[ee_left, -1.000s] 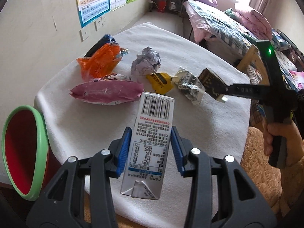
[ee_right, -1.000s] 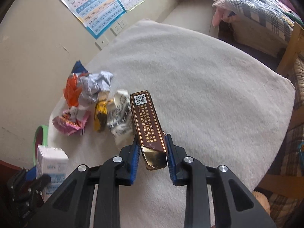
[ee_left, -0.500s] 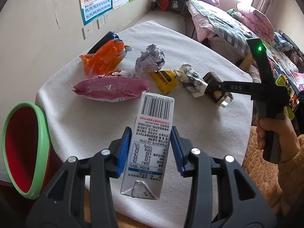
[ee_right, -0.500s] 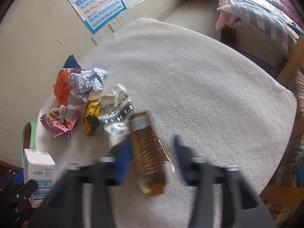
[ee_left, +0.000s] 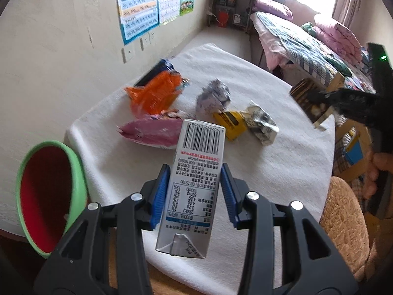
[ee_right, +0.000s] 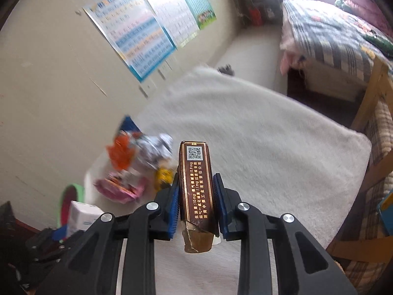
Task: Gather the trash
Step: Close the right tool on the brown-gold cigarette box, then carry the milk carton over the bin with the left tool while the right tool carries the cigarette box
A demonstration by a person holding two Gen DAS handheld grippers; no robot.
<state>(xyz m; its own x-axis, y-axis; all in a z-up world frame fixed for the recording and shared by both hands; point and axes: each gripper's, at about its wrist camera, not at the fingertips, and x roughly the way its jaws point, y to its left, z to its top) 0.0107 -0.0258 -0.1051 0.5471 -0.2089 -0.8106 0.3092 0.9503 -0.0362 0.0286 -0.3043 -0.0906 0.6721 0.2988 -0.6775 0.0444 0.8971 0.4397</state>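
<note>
Carton (ee_left: 194, 186) clamped between left gripper's (ee_left: 194, 196) blue pads.

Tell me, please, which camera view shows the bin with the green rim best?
The left wrist view. There the bin sits large at the table's edge, its red inside open to the camera. In the right wrist view only a small blurred part of it shows, behind the white carton.

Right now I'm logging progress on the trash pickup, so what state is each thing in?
Left gripper: shut on the milk carton, held off the table.
Right gripper: shut on the brown box, lifted.
Bin: open, tilted, nothing seen inside.
Orange bag: crumpled, on the table.
Pink bag: lying flat.
Paper ball: crumpled.
</note>
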